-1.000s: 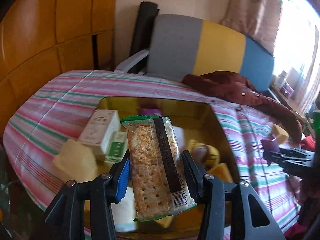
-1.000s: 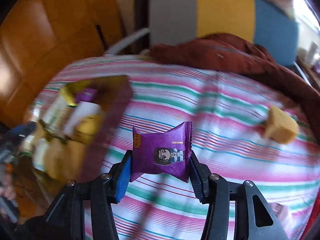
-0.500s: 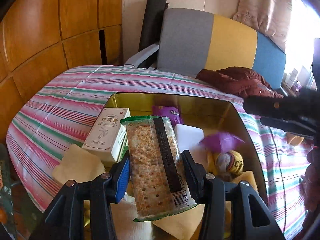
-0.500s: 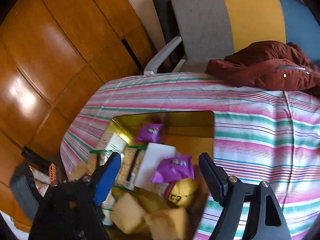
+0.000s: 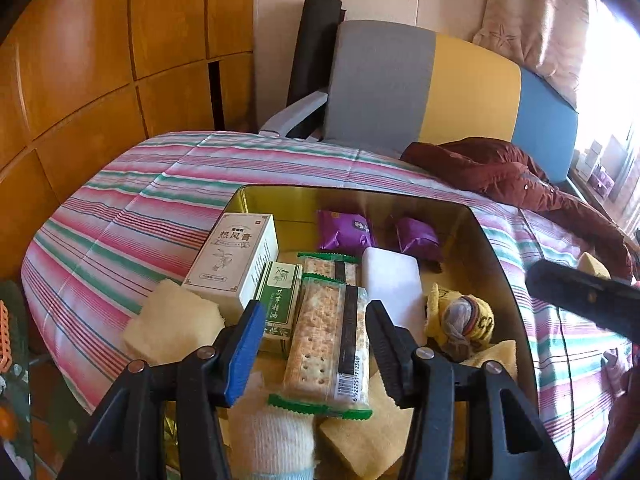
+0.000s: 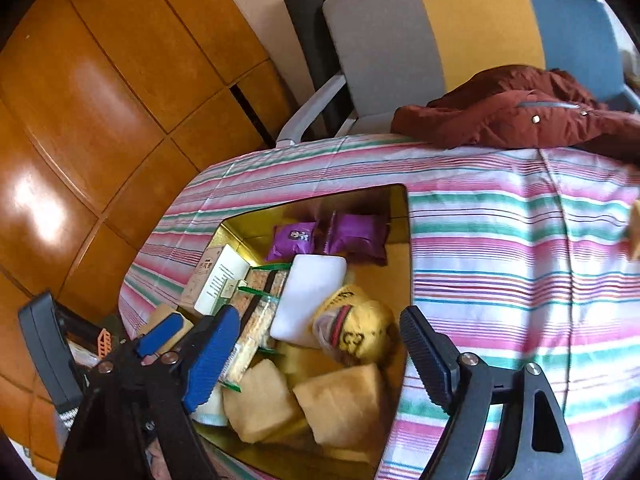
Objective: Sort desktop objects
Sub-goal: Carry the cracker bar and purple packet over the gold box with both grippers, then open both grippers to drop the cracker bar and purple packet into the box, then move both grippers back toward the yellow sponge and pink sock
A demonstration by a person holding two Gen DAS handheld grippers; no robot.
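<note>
Lying loose now in the gold box (image 5: 494, 240) near its front edge, the cracker pack (image 5: 330, 340) has just left the left gripper (image 5: 316, 336), jaws wide and empty, right gripper (image 6: 320, 344) also agape after dropping its purple packet (image 6: 358, 236), so both items look sorted.

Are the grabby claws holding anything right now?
No. Both the left gripper and right gripper are open; the cracker packet lies loose in the gold box.
</note>
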